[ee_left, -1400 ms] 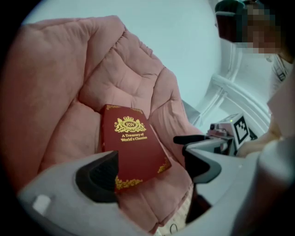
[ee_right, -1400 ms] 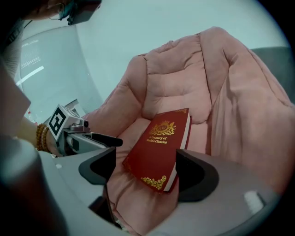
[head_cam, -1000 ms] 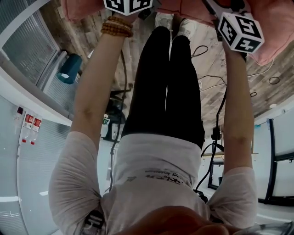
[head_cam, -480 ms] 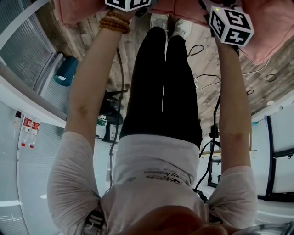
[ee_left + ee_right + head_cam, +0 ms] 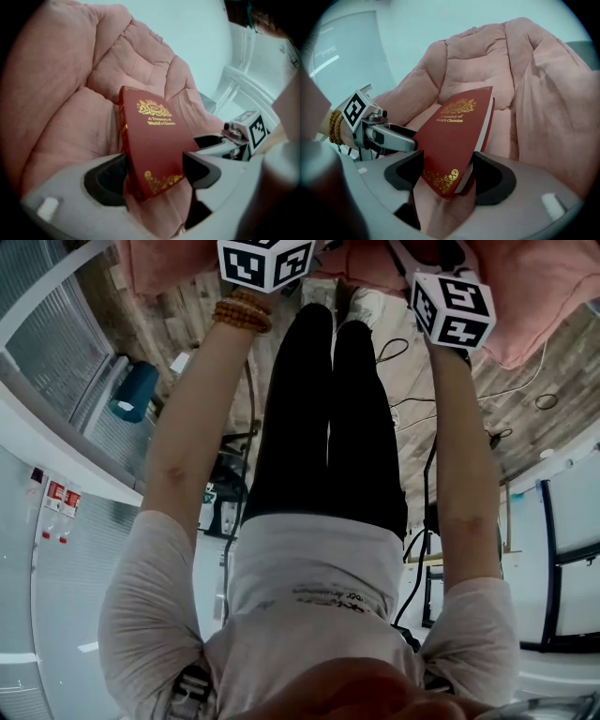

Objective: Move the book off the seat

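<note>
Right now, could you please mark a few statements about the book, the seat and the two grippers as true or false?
1. The book has a red cover. True.
2. The seat is blue leather. False: it is pink padded fabric.
3. The jaws of the left gripper have the book's near end between them. True; they have just been closing on it.
4. The right gripper hangs empty, clear of the book. False: the book is between its jaws too, which have just been closing.
5. The book lies open. False: it is closed.
</note>
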Demonstrator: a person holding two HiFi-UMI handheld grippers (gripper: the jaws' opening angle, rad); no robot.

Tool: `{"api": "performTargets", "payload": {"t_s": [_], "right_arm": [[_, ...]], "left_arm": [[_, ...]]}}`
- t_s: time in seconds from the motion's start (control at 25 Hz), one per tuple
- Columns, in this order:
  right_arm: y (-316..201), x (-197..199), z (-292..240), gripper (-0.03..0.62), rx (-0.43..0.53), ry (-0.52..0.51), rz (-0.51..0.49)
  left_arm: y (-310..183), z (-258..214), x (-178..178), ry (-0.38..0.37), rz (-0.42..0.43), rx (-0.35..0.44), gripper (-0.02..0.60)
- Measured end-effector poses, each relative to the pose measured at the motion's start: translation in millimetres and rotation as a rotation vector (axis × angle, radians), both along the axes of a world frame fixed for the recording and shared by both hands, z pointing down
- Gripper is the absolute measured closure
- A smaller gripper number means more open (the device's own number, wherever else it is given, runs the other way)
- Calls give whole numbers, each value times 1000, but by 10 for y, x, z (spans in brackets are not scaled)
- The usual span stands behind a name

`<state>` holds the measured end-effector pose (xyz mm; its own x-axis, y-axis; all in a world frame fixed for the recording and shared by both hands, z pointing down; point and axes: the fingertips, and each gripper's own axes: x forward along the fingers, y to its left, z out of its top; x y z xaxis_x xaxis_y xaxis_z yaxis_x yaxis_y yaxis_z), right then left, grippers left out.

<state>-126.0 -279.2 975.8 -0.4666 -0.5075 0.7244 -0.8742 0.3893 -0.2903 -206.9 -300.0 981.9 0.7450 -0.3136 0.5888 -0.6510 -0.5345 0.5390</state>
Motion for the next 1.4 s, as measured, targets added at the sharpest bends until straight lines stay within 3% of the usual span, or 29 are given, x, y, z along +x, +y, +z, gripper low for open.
{"api": "performTargets", "payload": {"t_s": [0.32, 0.68, 0.88, 1.4], "right_arm": [[222, 39, -363, 260, 14, -3, 5], [239, 8, -1072, 258, 70, -11, -1], [238, -74, -1600, 258, 95, -7, -19], [215, -36, -3145, 260, 203, -9, 0]], "left_arm": [[204, -356, 43, -36, -16, 16, 215], [203, -1062, -10, -87, -63, 64, 241], [227, -1571, -95, -93, -97, 81, 241], [160, -3230, -73, -127, -115, 243, 264]]}}
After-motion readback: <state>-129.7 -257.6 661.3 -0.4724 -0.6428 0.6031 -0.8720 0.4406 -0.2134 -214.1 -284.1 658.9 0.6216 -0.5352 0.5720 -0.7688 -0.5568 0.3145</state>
